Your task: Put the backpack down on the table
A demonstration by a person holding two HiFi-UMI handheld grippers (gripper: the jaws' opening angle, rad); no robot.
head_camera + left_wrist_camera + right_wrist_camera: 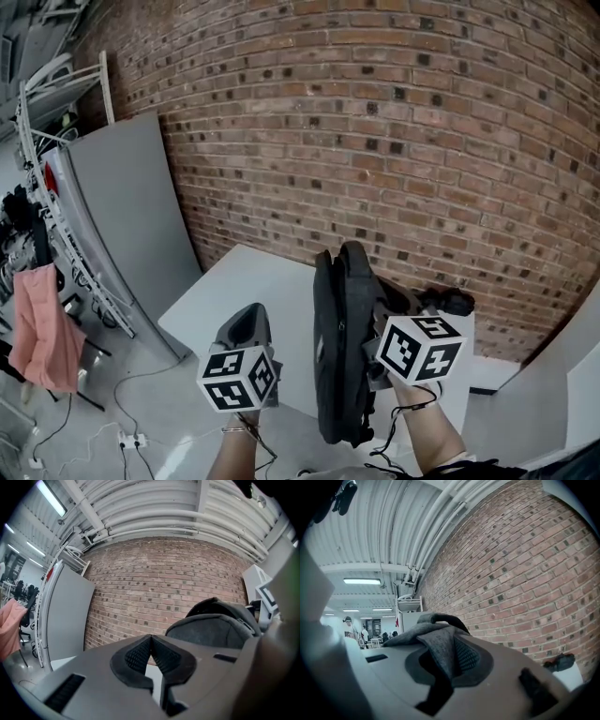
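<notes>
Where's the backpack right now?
In the head view the backpack is upright at centre, over the near edge of the table, before the brick wall. The right gripper pinches its fabric.

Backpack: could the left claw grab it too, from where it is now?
Probably yes. The left claw, shut and empty, hangs just beside the backpack with nothing between them; it would need to open first. The right claw grips its grey fabric.

A red brick wall (394, 141) backs a white table (262, 291), a grey panel (131, 225) stands at left, strip lights (361, 581) overhead
</notes>
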